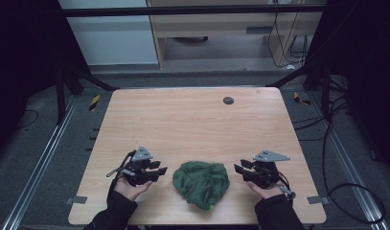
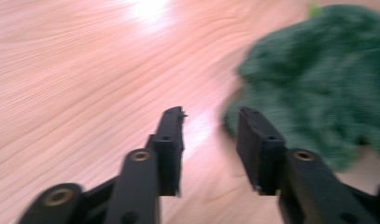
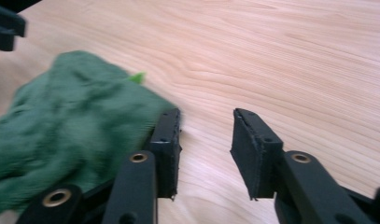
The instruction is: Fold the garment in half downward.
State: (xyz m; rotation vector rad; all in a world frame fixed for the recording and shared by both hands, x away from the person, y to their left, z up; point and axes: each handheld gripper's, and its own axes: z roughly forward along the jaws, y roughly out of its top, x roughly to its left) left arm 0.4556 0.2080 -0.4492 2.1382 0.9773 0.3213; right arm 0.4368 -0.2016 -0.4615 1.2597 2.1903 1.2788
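Cloth (image 1: 201, 183), a crumpled dark green towel-like piece, is lying in a loose heap on the wooden table (image 1: 192, 124) near its front edge, at roughly the 6 o'clock position of the tabletop as the high view shows it. Left gripper (image 1: 160, 171) is sitting just beside the heap at its 9 o'clock side, and right gripper (image 1: 237, 168) is sitting just beside it at its 3 o'clock side; both are pointing inward toward the fabric. In the left gripper view the jaws are standing apart with bare wood between them, and the cloth (image 2: 318, 79) is lying ahead toward 1 o'clock, close to the right-hand jaw but not between the two. In the right gripper view the jaws are likewise standing apart over bare table, with the cloth (image 3: 71, 126) bunched toward 10 o'clock, against or partly behind the left-hand jaw; contact there cannot be told for certain. Neither claw is clamping anything. The step in hand appears to be an approach from both sides, with the grip itself not yet made. The next move is probably calling for each gripper to find a free edge or corner in the rumpled mass and to close on a single layer, since pinching a thick fold would likely leave the heap bunched when lifted or spread. A small dark disc (image 1: 228, 100) is resting far off toward 12 o'clock, well apart from the work.
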